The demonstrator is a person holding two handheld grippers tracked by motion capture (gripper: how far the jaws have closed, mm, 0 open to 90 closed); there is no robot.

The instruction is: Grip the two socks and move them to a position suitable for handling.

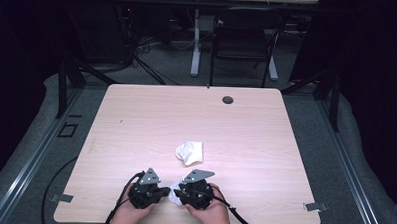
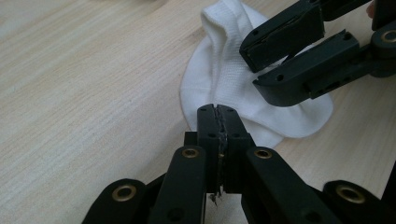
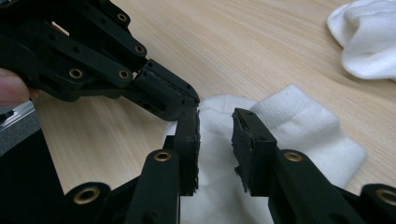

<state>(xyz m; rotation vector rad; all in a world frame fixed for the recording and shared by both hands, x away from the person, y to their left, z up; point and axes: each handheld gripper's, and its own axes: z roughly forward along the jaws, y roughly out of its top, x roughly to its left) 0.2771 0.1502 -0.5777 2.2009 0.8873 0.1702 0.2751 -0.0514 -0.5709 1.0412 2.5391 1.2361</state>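
Near the table's front edge, at about 6 o'clock in the high view, a small white knitted cotton sock lies flat on the pale wood-grain tabletop, between the two hand-held tools. Its ribbed cuff shows in the right gripper view, pointing toward 1 o'clock. The fabric looks light, soft and limp; it should fold and drag rather than hold shape, and is neither slippery nor fragile. The thicker ribbed cuff, or a pinched fold at the edge, seems the surest place to take hold.

The left gripper is clenched, its black jaws pressed flat together with nothing visible between them, tips touching or just above the sock's near edge. The right gripper is released, jaws parted with a clear gap and standing over the sock's middle, not yet closed on cloth. In the left gripper view it enters from 2 o'clock, above the sock.

Both of the person's hands come in from 6 o'clock in the high view, left hand and right hand close together, tools angled inward so the tips nearly meet.

A second crumpled white sock lies at 12 o'clock from the grippers, well apart, toward the table's middle. A dark round cable port sits near the far edge.
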